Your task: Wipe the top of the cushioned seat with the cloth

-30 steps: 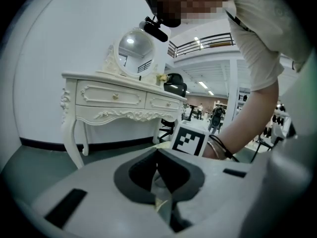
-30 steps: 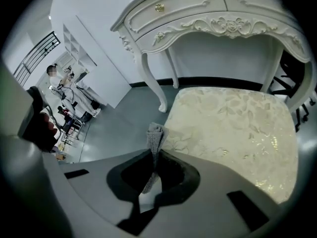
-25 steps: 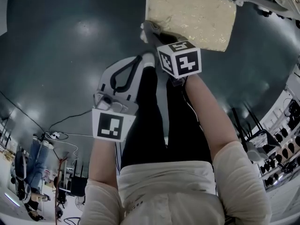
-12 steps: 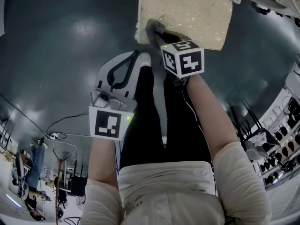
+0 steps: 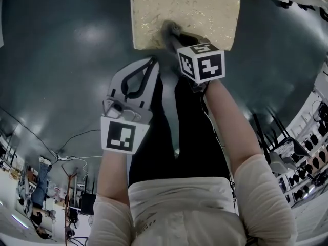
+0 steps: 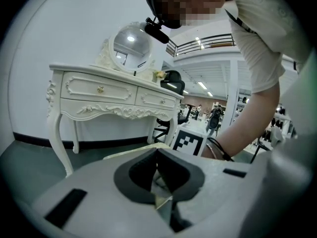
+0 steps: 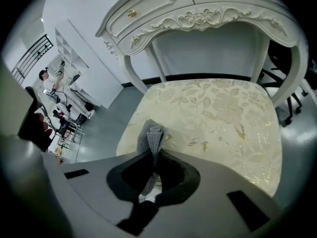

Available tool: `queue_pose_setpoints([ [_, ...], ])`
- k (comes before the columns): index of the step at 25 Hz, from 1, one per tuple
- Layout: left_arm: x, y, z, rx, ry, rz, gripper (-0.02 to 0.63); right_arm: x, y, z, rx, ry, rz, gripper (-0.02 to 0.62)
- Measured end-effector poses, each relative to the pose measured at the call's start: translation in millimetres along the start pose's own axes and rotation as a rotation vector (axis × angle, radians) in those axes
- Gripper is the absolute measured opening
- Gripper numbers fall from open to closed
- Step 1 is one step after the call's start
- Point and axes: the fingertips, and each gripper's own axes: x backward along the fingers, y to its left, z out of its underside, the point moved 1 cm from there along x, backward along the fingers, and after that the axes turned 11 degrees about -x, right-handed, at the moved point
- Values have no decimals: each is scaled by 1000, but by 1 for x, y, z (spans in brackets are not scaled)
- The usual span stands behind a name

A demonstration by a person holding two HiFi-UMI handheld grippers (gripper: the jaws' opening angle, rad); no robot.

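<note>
Since the earlier frames, your right gripper (image 5: 171, 35) has travelled along the near edge of the cushioned seat (image 5: 205, 6): it was at the near left corner and is now further in toward the middle of that edge. Your left gripper (image 5: 149, 65) has kept its place beside your leg.

Right gripper: the jaws are closed on the cloth (image 7: 150, 142). The grey cloth is bunched into a narrow fold between the pads and sticks out past the tips. In the right gripper view its free end lies on the pale floral top of the seat, close to the near left part. The rest of the seat top (image 7: 223, 118) is uncovered.

Left gripper: in the left gripper view the jaws (image 6: 158, 157) are pressed together with nothing between them. This gripper is off the seat, above the dark floor (image 5: 61, 60), just short of the seat's near edge. It points toward the white dressing table (image 6: 114, 97), which carries a round mirror (image 6: 130, 46).

The seat stands directly in front of the dressing table (image 7: 198, 14), partly beneath it.
</note>
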Motion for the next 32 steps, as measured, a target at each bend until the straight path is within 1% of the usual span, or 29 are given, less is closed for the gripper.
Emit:
queue_pose_setpoints([
  [12, -46, -42, -23, -20, 2, 40, 2, 39, -73, 7, -29, -11, 39, 28],
  [21, -81, -80, -42, -26, -4, 53, 2, 72, -127, 18, -57, -31, 63, 28],
  [26, -98, -102, -46, -31, -2, 59, 2, 86, -156, 24, -64, -38, 70, 28],
  [32, -111, -124, -46, -25, 5, 49, 2, 96, -184, 31, -78, -37, 86, 28],
])
